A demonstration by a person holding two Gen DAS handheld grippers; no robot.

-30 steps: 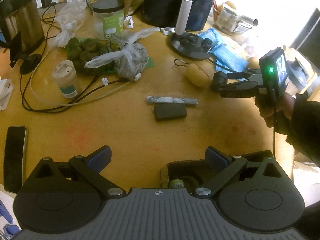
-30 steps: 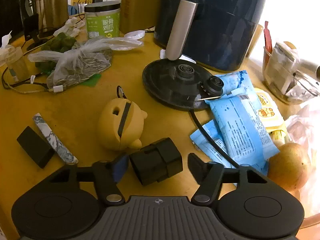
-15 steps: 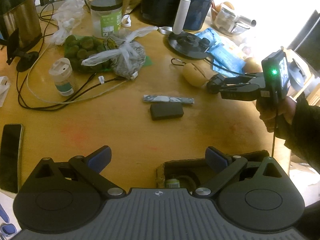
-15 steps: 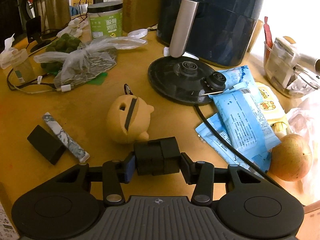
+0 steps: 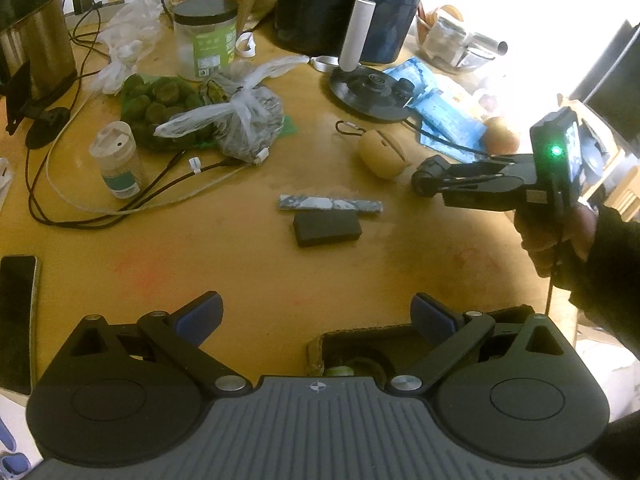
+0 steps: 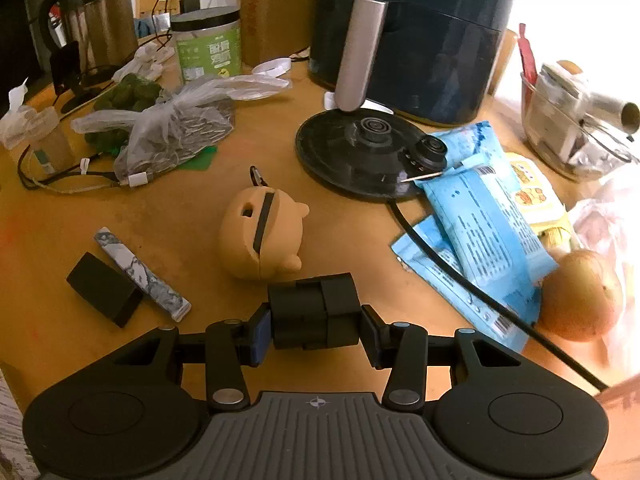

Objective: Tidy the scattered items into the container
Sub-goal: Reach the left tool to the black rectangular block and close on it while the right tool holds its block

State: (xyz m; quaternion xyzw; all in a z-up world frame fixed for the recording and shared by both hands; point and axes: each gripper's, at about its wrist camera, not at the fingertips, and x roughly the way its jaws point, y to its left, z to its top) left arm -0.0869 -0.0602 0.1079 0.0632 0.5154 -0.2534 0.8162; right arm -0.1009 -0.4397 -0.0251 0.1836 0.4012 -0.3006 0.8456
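**Right-wrist view: black block pinched, basket half hidden**

Right-wrist camera shows the right gripper (image 6: 316, 326) clamped on one black blocky adapter (image 6: 314, 310), a blue pad pressing each side; its underside is hidden, so whether it touches the table (image 6: 60, 360) cannot be told. From the left-wrist camera the same gripper (image 5: 424, 178) appears side-on in a hand (image 5: 556, 236) with a dark sleeve, and the block reads only as a dark lump at its tip.

The left gripper (image 5: 316, 314) hangs with its fingers spread wide and nothing between them. Beneath it sits the container (image 5: 316, 354), a brown, rough-edged basket. Most of it is covered by the gripper body, and what lies inside is hard to make out: something round and greenish.

On the smooth yellow-orange table lie three loose items near one another: a matte black rectangular case (image 6: 104, 288), a flat marbled grey-white bar (image 6: 140, 274) just beside it, and a rounded tan rubbery pouch (image 6: 260, 236) with a dark slit and a metal clip. Behind them are one round black kettle base (image 6: 360, 152), its cord running out of frame, two crinkled blue packets (image 6: 480, 232), one knotted clear plastic bag (image 6: 168, 132) and one brownish round fruit (image 6: 580, 296). At the left edge of the left-wrist view, a dark phone (image 5: 16, 316) is cut off.
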